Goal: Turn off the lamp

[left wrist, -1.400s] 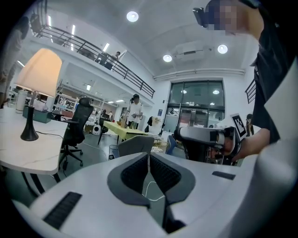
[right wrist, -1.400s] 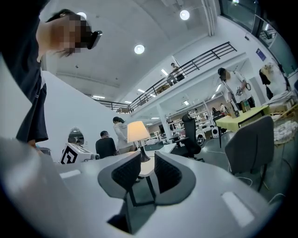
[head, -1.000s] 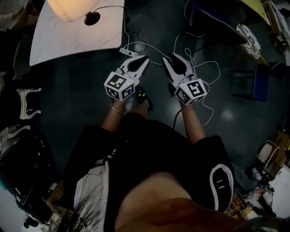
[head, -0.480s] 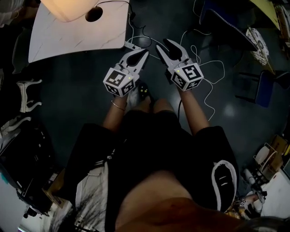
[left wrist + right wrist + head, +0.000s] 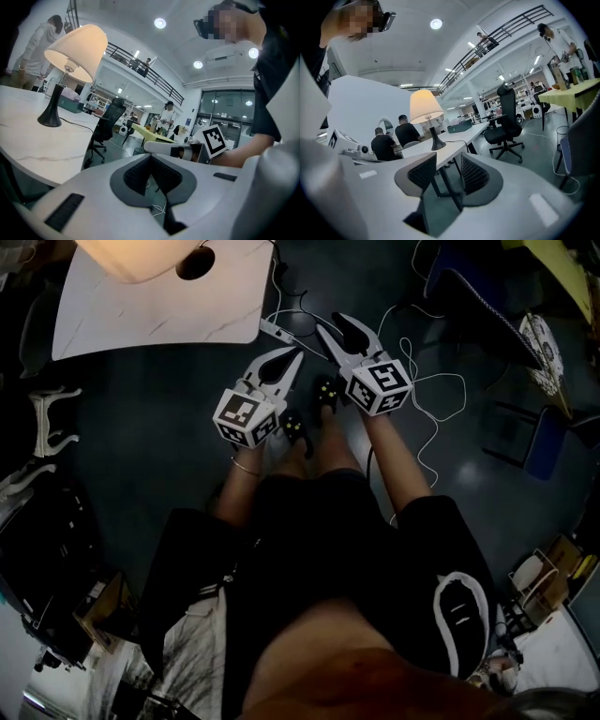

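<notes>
Up on the table: we see the lamp (image 5: 141,257) lit, its shade glowing, standing on the white table (image 5: 159,310) at the head view's top left.
Lamp against left jaws: well apart. From the left gripper view the lamp (image 5: 75,49) stands high and to the left of the jaw tips, on the table (image 5: 37,145).
Lamp against right jaws: well apart too. In the right gripper view the lamp (image 5: 425,108) stands above the gap and a little left, far along the table (image 5: 440,151).
Left gripper (image 5: 292,356): we find the jaws together, the pads meeting at their tips, nothing between them.
Right gripper (image 5: 337,329): the jaws stand a fair way apart and have just been opening. Nothing lies between the pads; through the gap we see only table legs and floor far beyond.
Floor: a white block (image 5: 277,331) on a cord lies between the table's corner and the right gripper's tips. White cords (image 5: 427,381) loop off to the right.
Left forearm (image 5: 242,486): it reaches forward from the lap, its gripper slanting up and right in the head view, marker cube nearest us.
Right forearm (image 5: 394,460): it reaches forward likewise, its gripper slanting up and left, so the two sets of tips lean toward each other, the right one a little further ahead.
Aim: both grippers look out across the room rather than down at the floor.
</notes>
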### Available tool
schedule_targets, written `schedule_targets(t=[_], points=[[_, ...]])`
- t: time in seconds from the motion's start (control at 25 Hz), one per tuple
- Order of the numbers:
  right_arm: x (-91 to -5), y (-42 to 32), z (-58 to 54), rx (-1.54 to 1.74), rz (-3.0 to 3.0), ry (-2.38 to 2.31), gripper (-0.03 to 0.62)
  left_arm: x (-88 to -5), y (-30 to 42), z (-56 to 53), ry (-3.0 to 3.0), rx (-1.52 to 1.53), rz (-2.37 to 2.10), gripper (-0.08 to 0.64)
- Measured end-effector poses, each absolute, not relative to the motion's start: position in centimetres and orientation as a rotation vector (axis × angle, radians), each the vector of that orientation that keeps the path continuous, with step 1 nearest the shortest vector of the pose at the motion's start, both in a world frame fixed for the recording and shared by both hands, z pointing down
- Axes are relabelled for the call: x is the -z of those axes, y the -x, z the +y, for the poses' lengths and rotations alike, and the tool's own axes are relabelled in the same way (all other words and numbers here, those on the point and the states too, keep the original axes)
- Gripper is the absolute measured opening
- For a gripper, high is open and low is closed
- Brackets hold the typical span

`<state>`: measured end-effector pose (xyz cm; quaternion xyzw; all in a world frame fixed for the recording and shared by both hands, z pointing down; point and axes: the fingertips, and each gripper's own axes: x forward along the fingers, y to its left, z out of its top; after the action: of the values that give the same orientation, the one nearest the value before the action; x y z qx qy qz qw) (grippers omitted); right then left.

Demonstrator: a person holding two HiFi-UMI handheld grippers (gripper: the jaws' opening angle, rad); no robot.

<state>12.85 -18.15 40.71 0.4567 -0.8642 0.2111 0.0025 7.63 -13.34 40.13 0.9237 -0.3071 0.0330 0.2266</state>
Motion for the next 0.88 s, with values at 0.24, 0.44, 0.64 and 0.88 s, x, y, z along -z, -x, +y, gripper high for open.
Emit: schedule_targets(t=[0.24, 0.44, 0.64, 0.88], points=[[-43.1, -13.9, -21.2, -0.708, -2.725, -1.394, 0.143, -41.4, -8.6, -14.9, -2.536, -0.12, -0.886, 0.006], [-46.1, -14.2, -23.6, -0.763, -2.712, -1.363, 0.15, -42.6, -9.4, -15.8, -2.516, -0.146, -0.908, 0.006], [-49.2, -14.0, -26.3, -0.804, -2.696, -1.338, 0.15, -44.2, -9.6, -16.6, -2.465, -0.137, -0.933, 0.006], [-52.5, -13.0, -29.1, -0.818, -2.676, -1.299, 0.15, -46.9, -9.0, -17.1, -2.402, -0.153, -0.964, 0.006]])
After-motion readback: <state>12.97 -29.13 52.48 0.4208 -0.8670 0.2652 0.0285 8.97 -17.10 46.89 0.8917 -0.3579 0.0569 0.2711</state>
